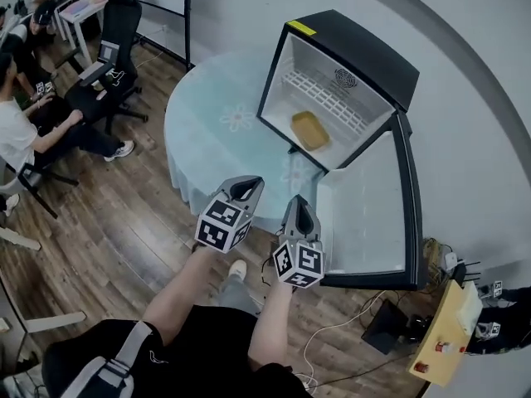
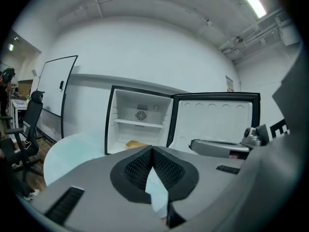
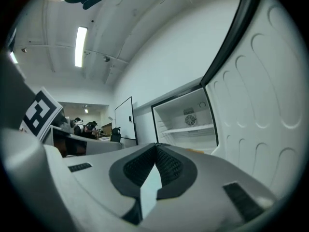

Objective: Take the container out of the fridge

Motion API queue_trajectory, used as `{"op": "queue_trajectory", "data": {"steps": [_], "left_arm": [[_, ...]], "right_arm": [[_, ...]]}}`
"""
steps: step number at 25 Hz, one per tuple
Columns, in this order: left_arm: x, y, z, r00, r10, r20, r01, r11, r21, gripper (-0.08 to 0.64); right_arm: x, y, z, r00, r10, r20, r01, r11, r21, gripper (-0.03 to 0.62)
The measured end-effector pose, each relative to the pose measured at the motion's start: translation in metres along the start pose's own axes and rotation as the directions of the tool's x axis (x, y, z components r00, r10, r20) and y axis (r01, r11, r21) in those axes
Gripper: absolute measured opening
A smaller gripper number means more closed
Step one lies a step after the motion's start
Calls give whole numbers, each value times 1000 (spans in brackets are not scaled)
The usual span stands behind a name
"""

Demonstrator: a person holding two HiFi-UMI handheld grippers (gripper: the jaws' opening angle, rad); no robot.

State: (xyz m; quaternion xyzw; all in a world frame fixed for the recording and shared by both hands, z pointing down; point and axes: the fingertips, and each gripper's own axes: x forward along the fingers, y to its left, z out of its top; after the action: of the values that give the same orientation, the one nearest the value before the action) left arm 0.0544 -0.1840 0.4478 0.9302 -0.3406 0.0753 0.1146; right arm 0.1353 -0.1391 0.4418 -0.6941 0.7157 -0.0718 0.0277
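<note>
A small black fridge (image 1: 353,52) stands on a round table, its door (image 1: 369,214) swung wide open to the right. Inside, on the white floor below a wire shelf, lies a shallow yellow container (image 1: 310,130). The left gripper view shows the same container (image 2: 136,144) low in the fridge. My left gripper (image 1: 248,186) and my right gripper (image 1: 300,205) hover side by side in front of the table, short of the fridge. Both are shut with nothing between the fingertips. The right gripper (image 3: 155,145) points along the inside of the door.
The round table (image 1: 211,131) has a pale blue cloth. Office chairs (image 1: 112,48) and seated people are at the far left. A small stand (image 1: 452,330) with cables is at the lower right on the wooden floor. A whiteboard (image 2: 55,88) stands left of the fridge.
</note>
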Motion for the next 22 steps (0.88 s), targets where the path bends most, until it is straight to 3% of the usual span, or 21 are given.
{"op": "queue_trajectory", "data": {"steps": [5, 9, 18, 22], "left_arm": [[68, -2, 38, 1000, -13, 22, 13, 1000, -6, -6], [107, 5, 51, 1000, 0, 23, 0, 1000, -8, -6], [147, 33, 46, 998, 55, -21, -56, 996, -63, -6], [164, 35, 46, 998, 51, -44, -53, 997, -47, -6]], "right_arm": [[48, -38, 40, 1000, 16, 18, -15, 999, -50, 3], [85, -57, 47, 999, 49, -2, -49, 996, -75, 3], [127, -86, 42, 996, 79, -37, -81, 994, -68, 3], [137, -105, 46, 998, 49, -31, -51, 998, -41, 3]]}}
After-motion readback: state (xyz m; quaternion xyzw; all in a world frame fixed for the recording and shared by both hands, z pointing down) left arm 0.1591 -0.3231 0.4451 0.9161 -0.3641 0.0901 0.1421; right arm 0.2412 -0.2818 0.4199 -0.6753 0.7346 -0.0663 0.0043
